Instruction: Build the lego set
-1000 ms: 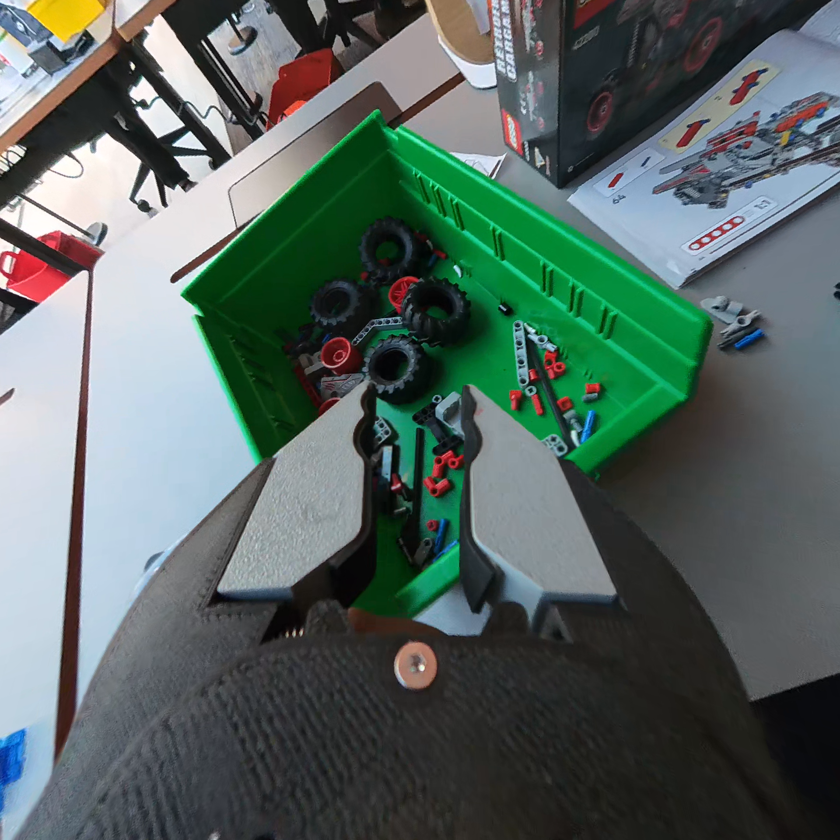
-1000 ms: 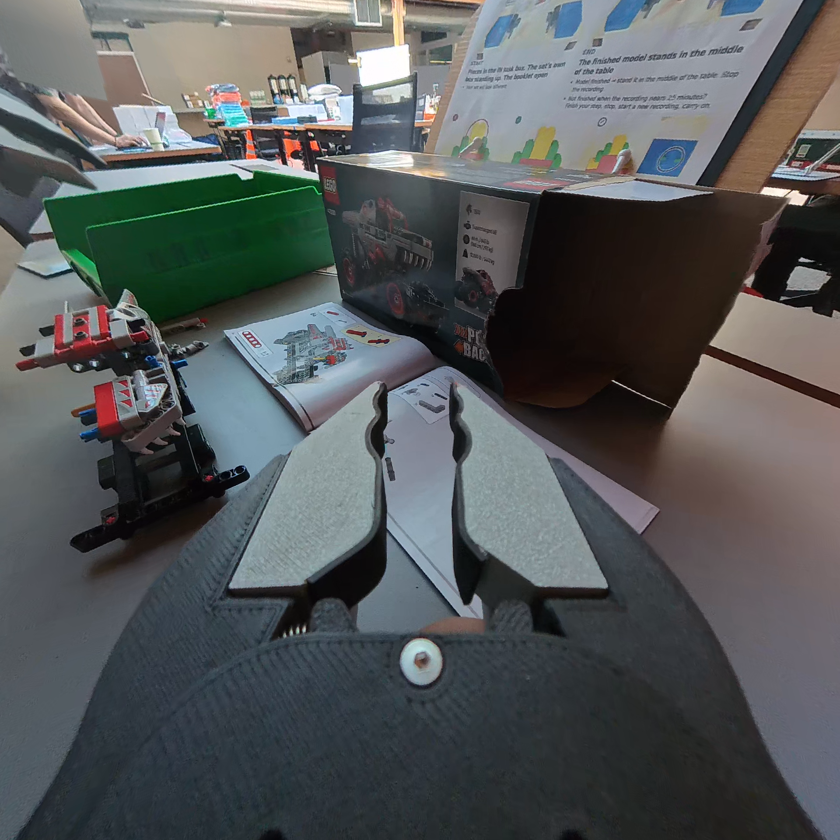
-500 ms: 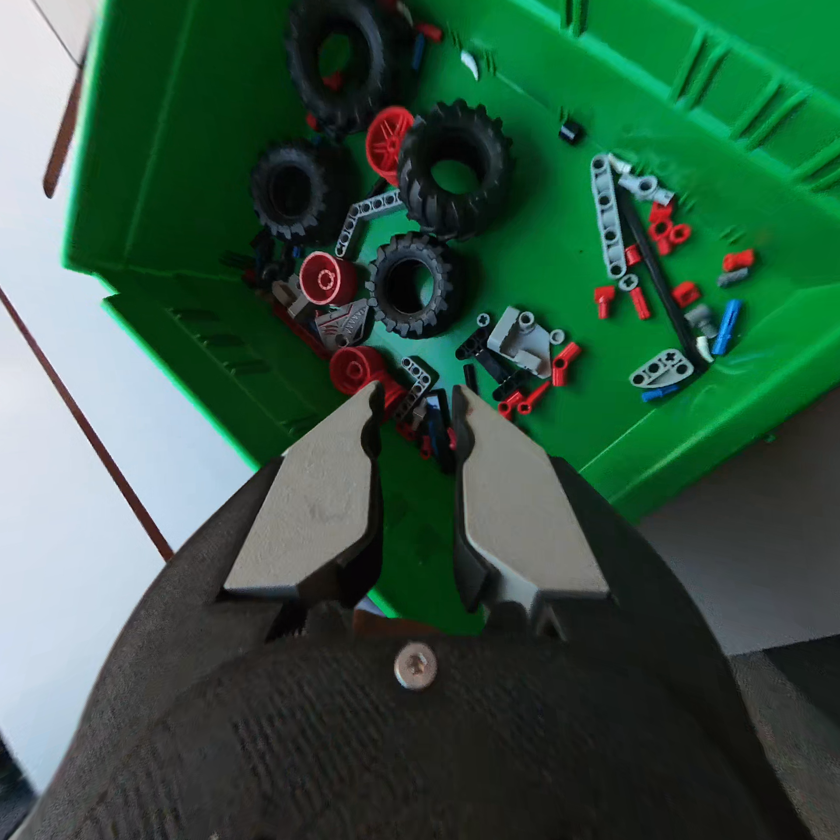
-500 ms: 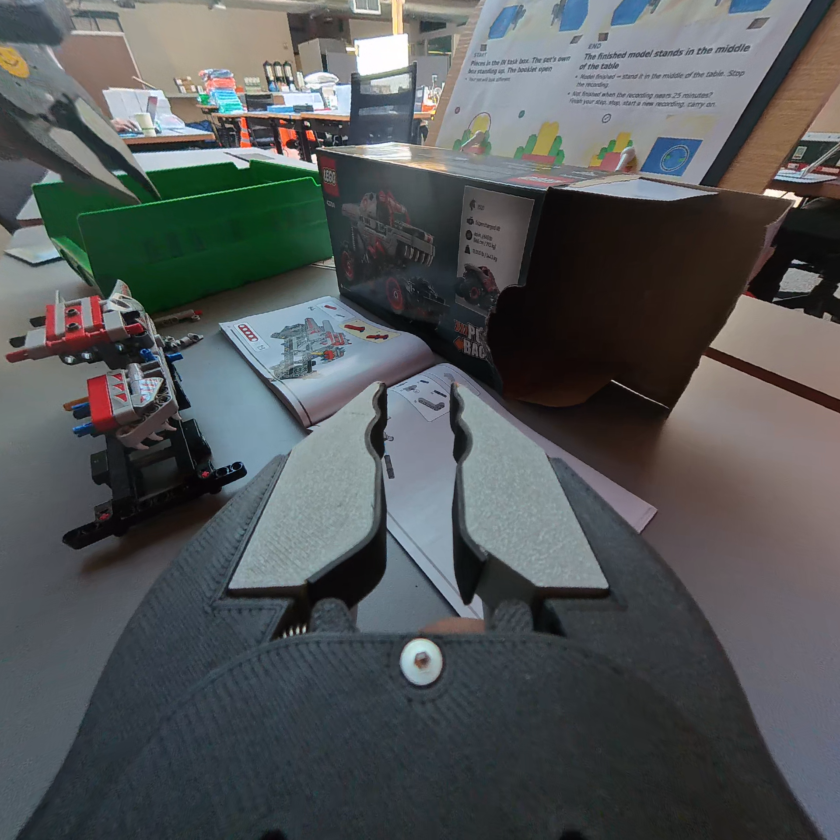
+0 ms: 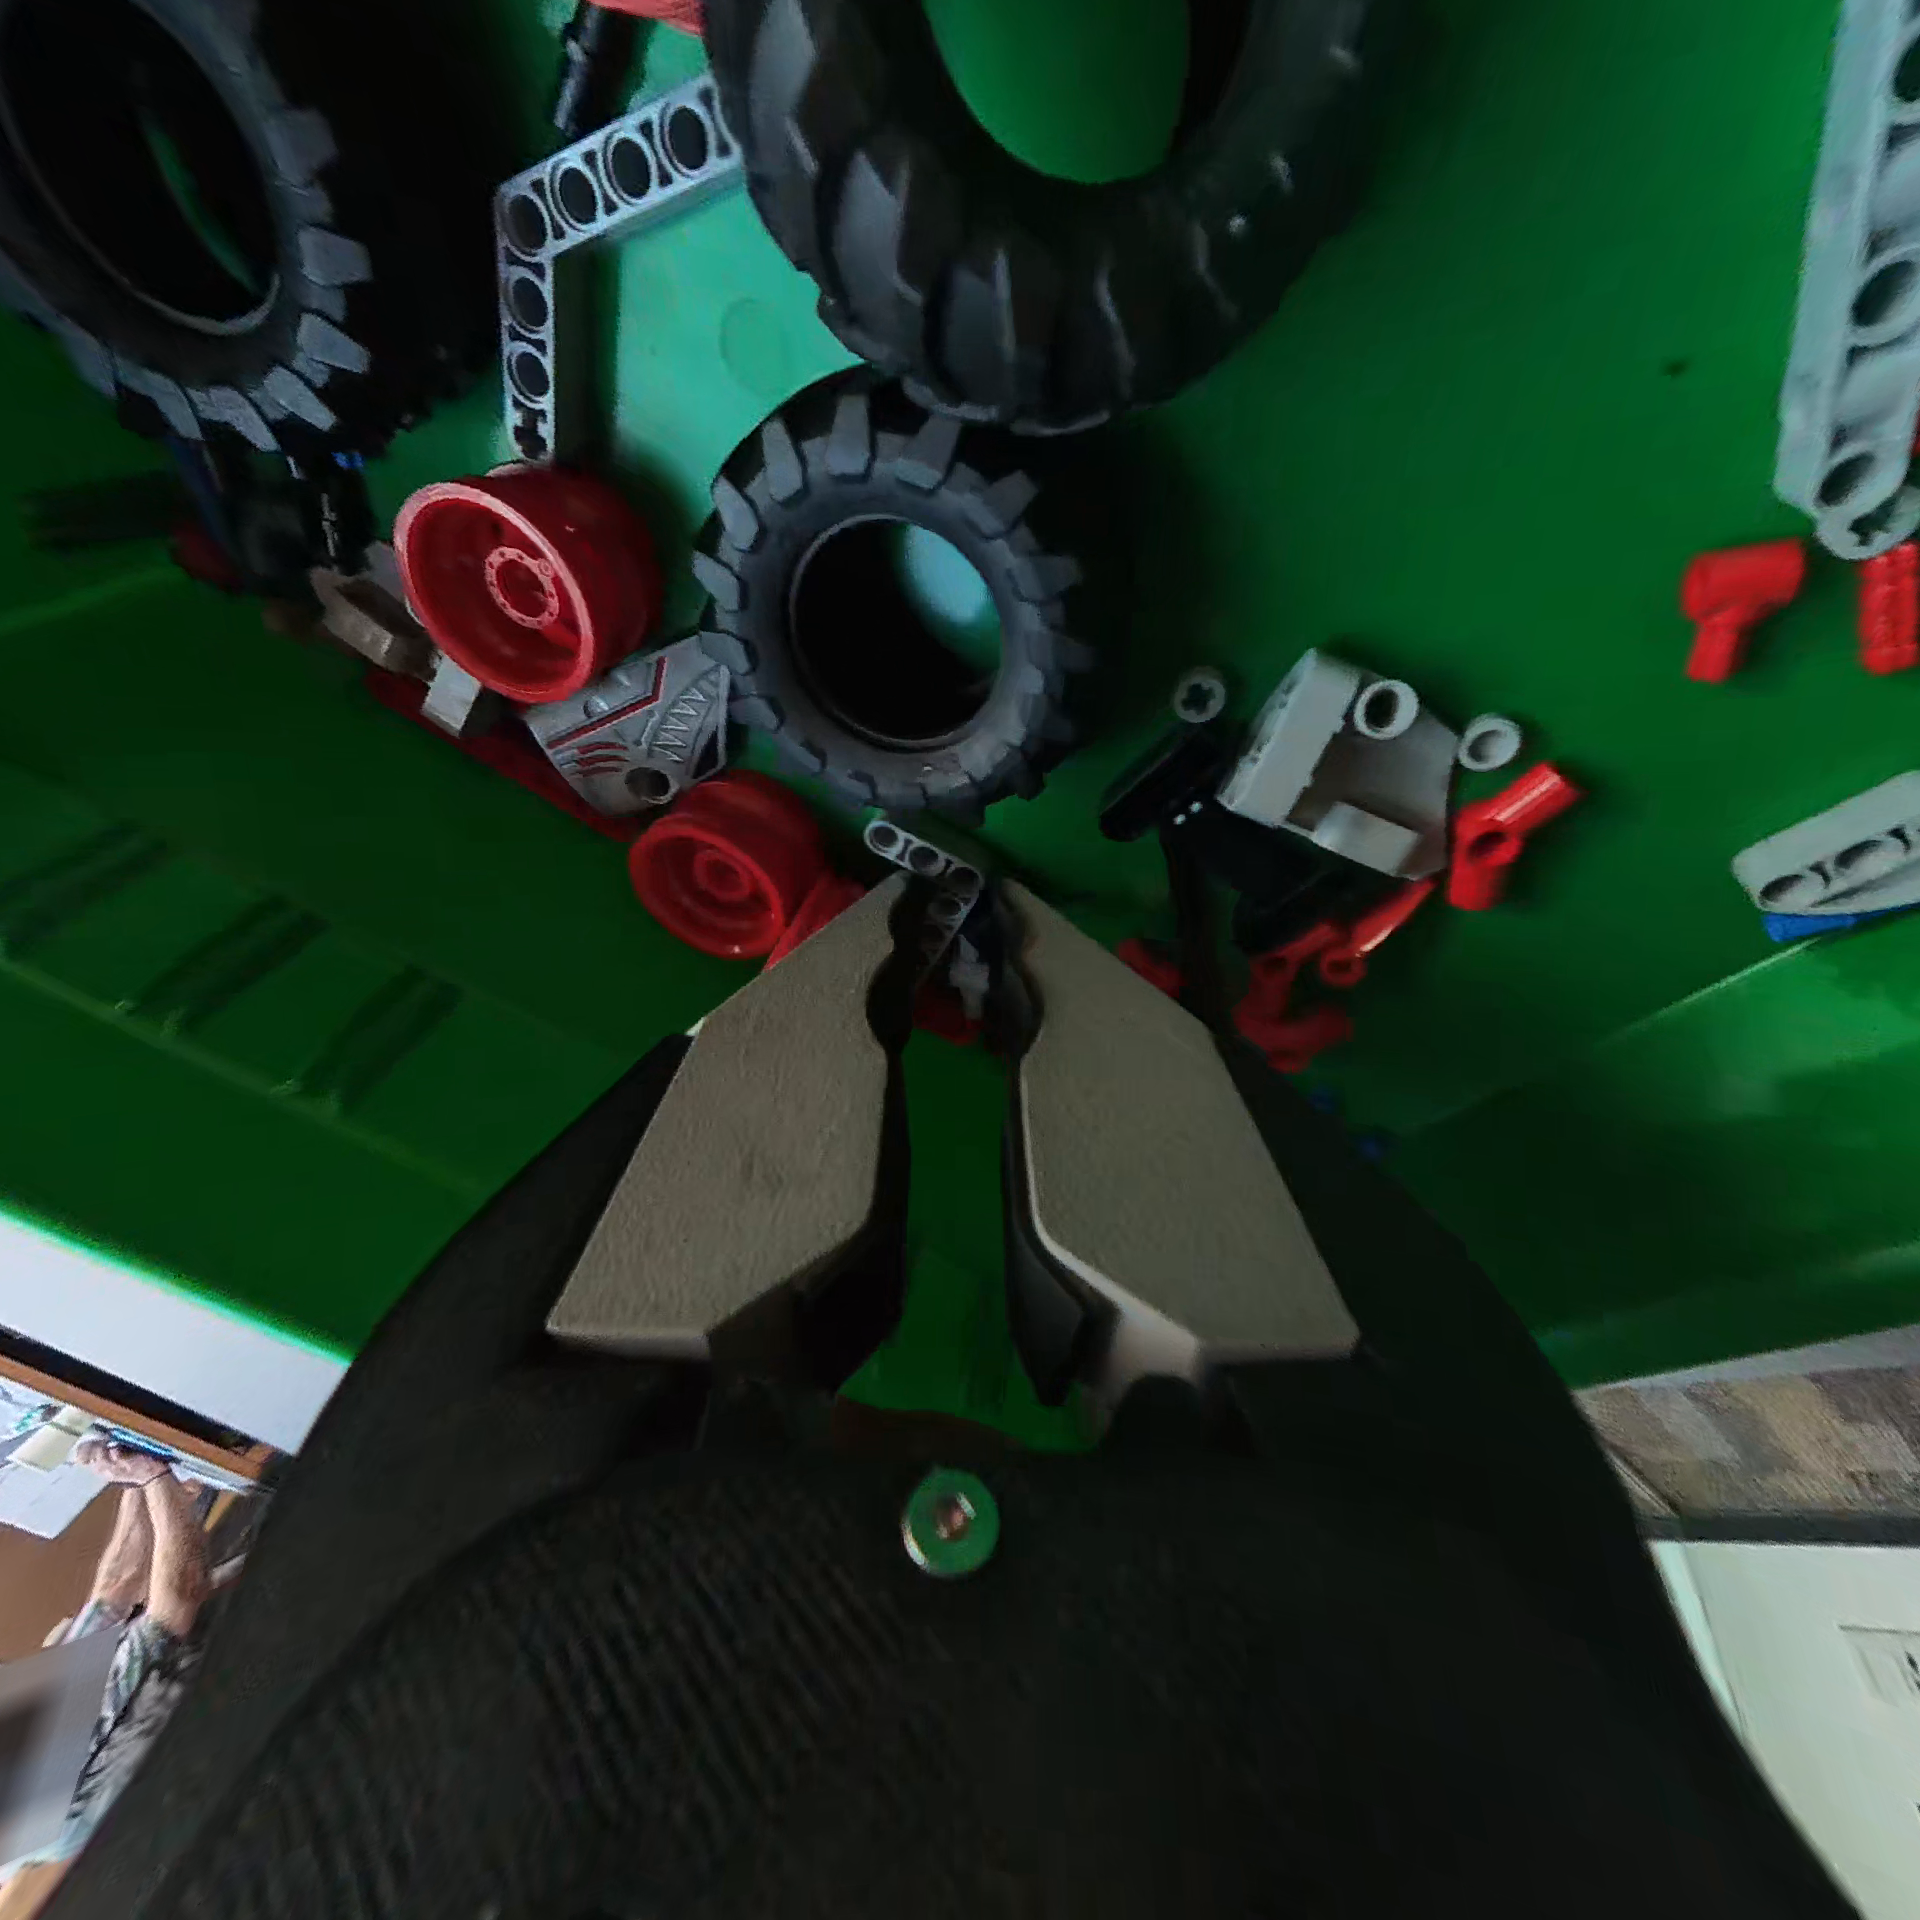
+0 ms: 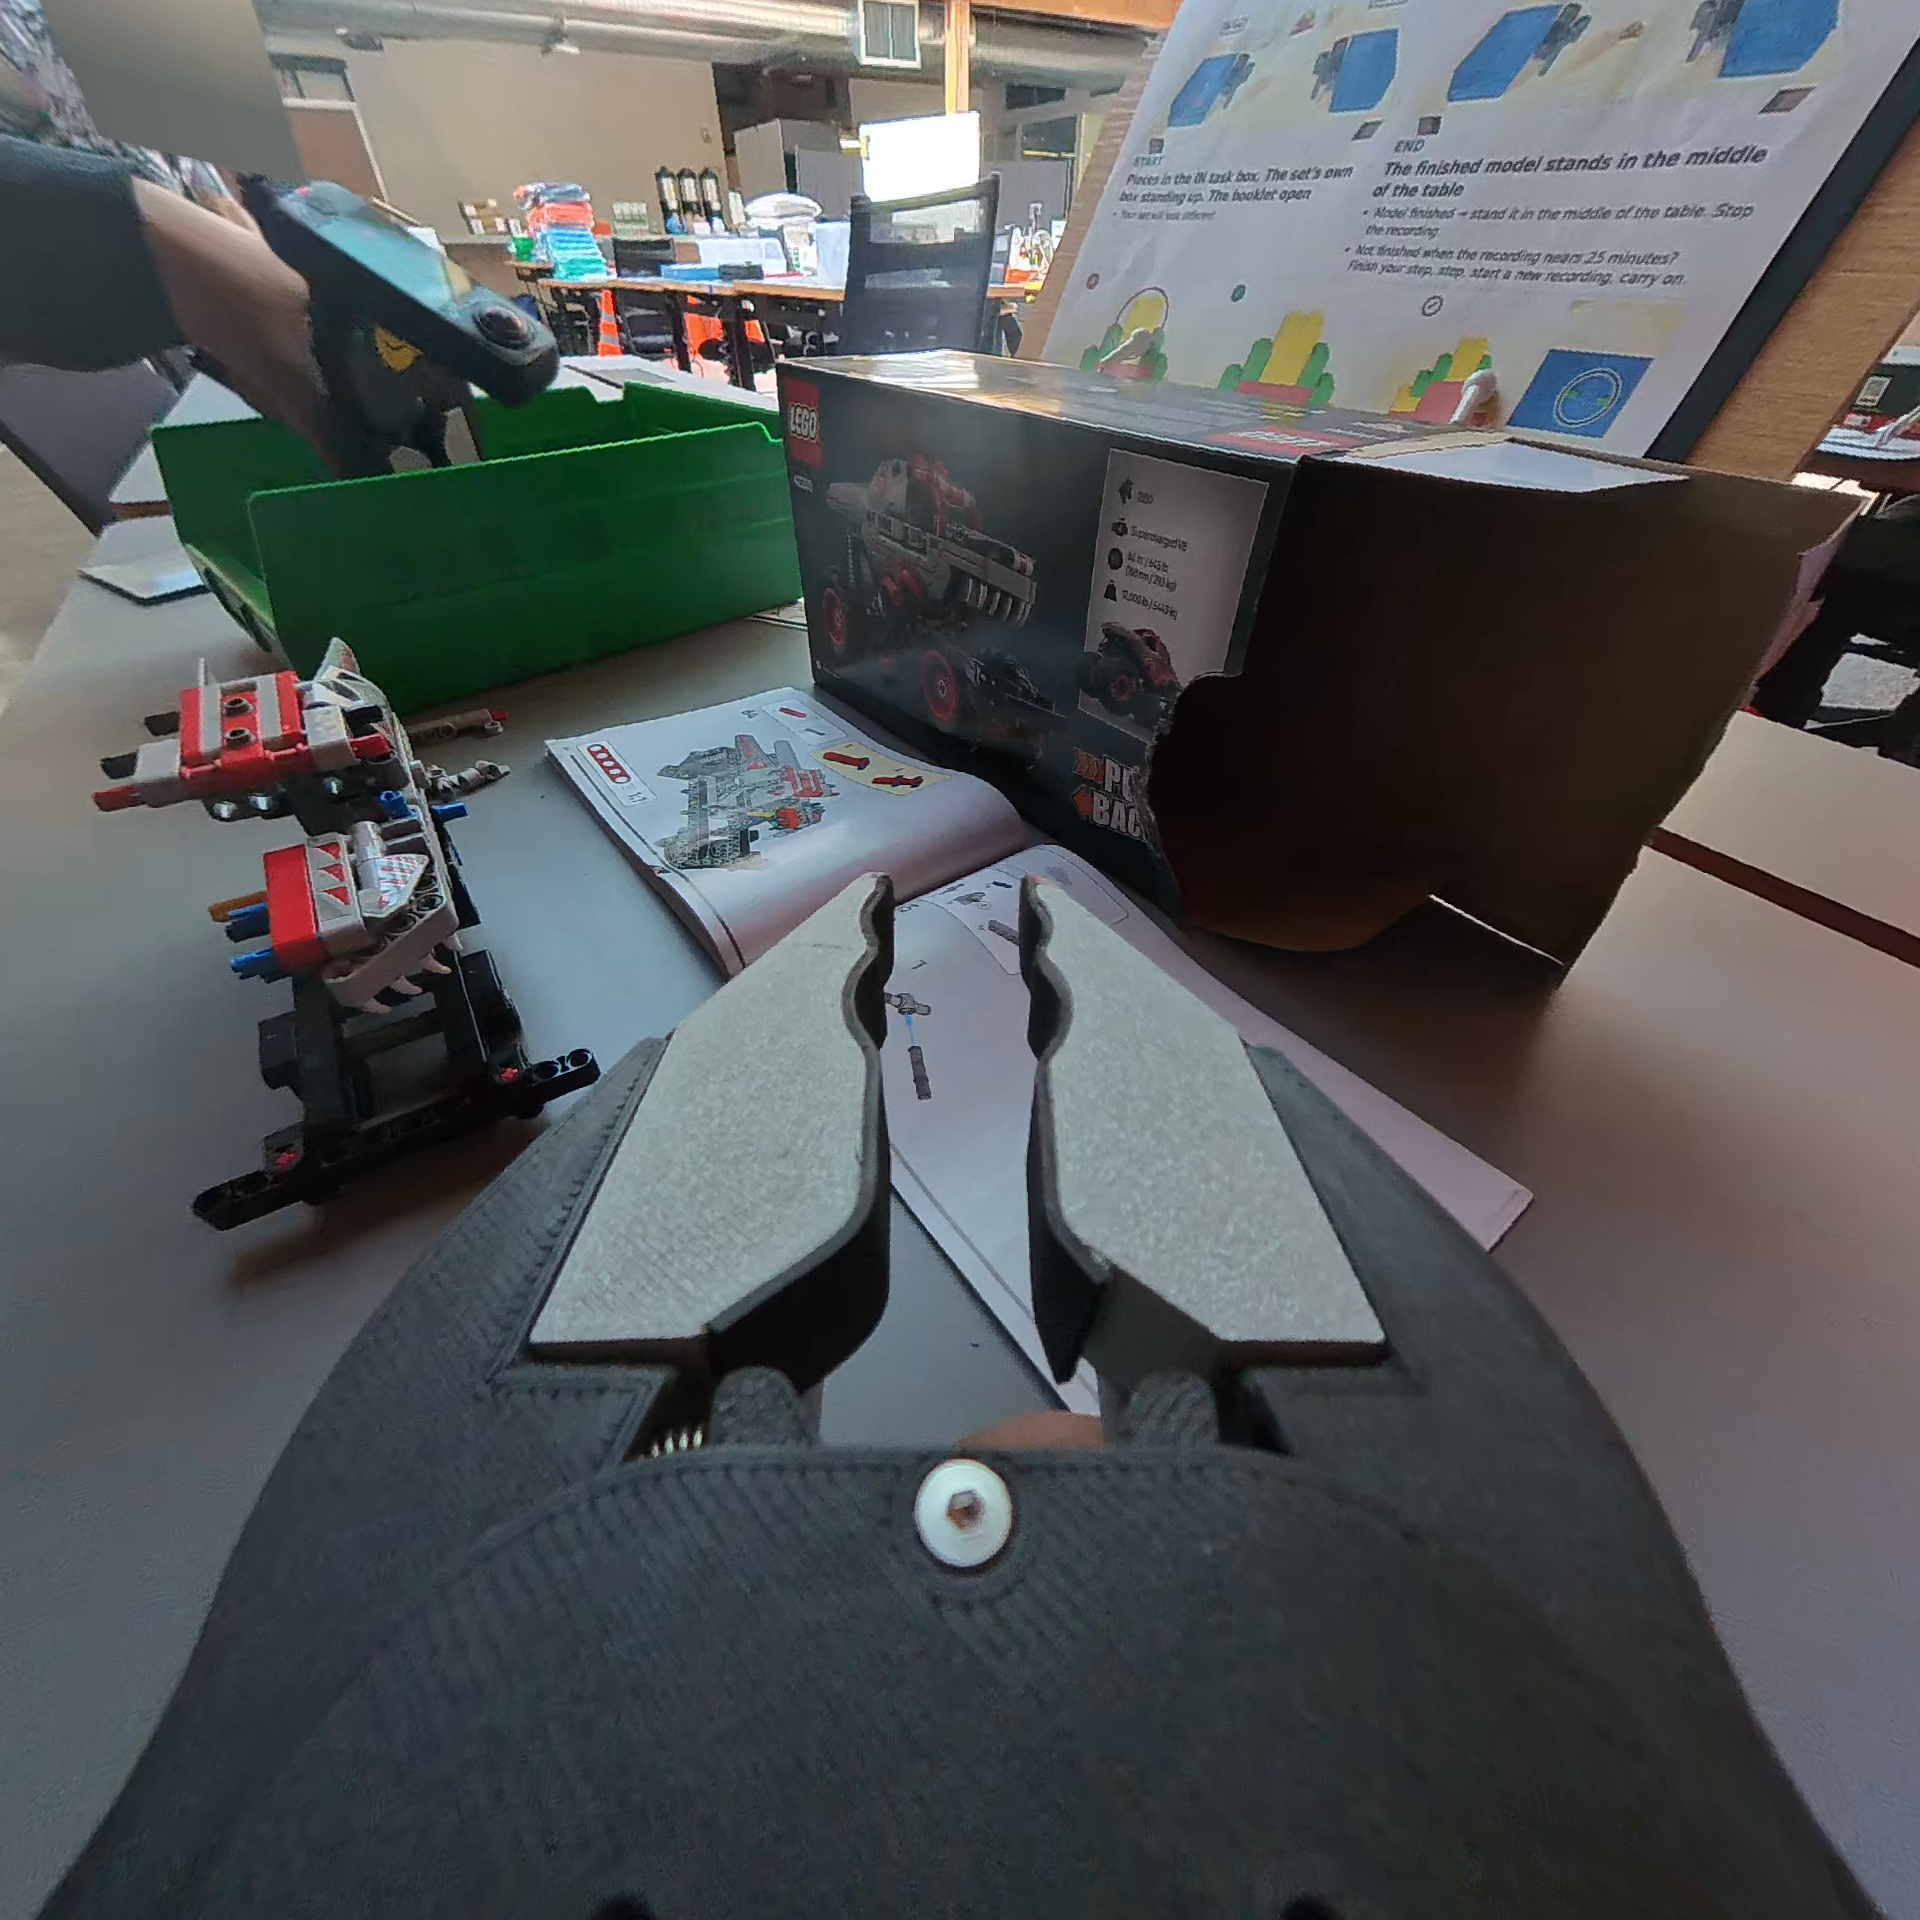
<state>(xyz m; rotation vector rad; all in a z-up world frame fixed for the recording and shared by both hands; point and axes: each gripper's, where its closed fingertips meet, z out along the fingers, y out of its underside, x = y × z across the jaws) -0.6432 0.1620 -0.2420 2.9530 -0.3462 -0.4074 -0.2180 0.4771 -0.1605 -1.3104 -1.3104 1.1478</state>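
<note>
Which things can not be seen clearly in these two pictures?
- Left wrist view: the small grey beam runs between the left hand-held gripper tips; whether it is gripped is hidden by the fingers.
- Left wrist view: the large tyre is cut off by the top edge.
- Right wrist view: the green bin wall hides its contents.
- Right wrist view: the instruction booklet is partly covered by the right hand-held gripper.

Print covers the set's box (image 6: 1039, 582), the open booklet (image 6: 790, 800) and the poster (image 6: 1455, 208).
</note>
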